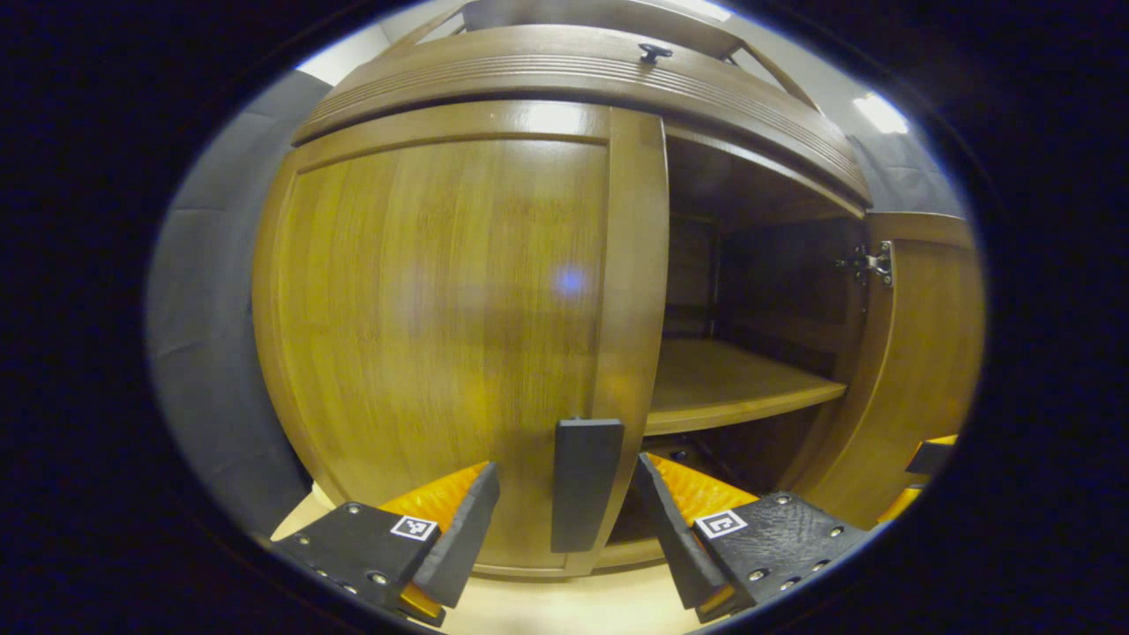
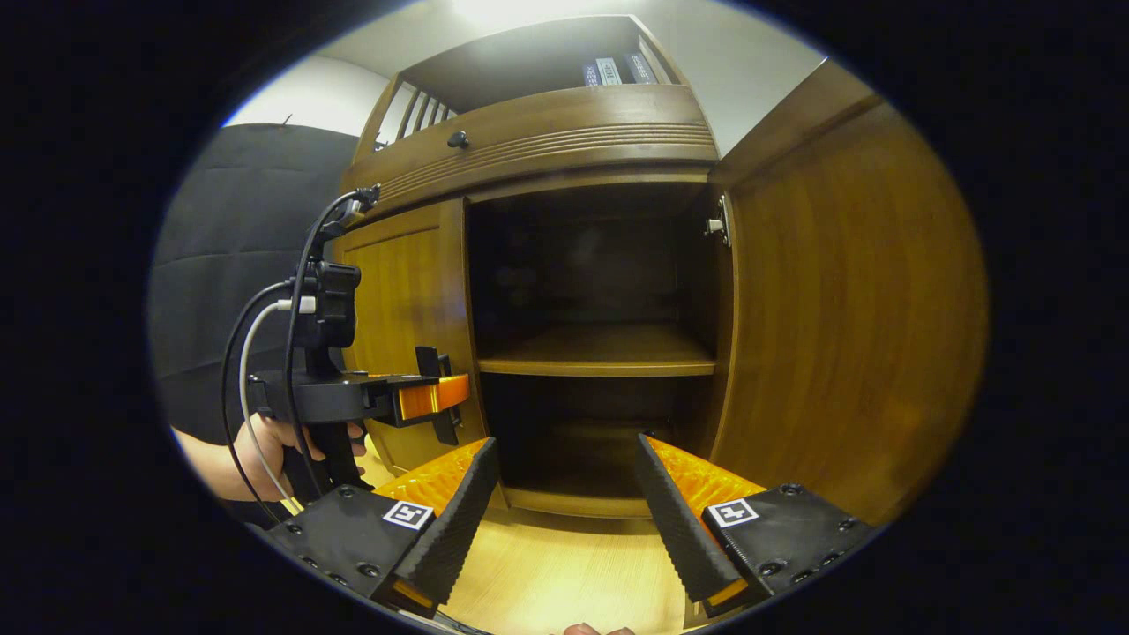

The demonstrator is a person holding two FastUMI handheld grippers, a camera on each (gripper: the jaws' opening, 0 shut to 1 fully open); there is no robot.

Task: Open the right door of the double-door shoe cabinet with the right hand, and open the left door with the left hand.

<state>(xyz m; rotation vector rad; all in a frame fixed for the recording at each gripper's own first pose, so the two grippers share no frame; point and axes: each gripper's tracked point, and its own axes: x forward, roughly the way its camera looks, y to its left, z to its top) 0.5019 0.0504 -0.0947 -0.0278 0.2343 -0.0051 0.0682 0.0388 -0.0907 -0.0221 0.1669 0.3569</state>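
**A:** Cabinet (image 1: 564,79) first, left to right: where do the doors stand?

**B:** In the left gripper view the left door (image 1: 441,335) is shut, flush with the frame. Its handle (image 1: 585,483) is a dark upright bar at the door's inner edge, low down. To the right the compartment is open, with a shelf (image 1: 732,384) across it, and the right door (image 1: 926,353) is swung out on its hinge (image 1: 869,263). So the right half looks done and the left door is the step in hand.

**A:** And the grippers?

**B:** The left gripper (image 1: 564,529) has its fingers spread, with the handle between them; whether either finger touches it I cannot tell. In the right gripper view the left gripper (image 2: 437,397) sits level at the left door (image 2: 406,335), held by a hand (image 2: 265,445). The right gripper (image 2: 564,520) has its fingers apart on nothing, before the open compartment.

**A:** How should it be done well?

**B:** The handle's long axis runs vertical and it stands out from the door toward us. I'd close both fingers squarely on its flat sides, then pull in an arc about the hinge at the door's outer left edge, not straight back, lest the grip slip
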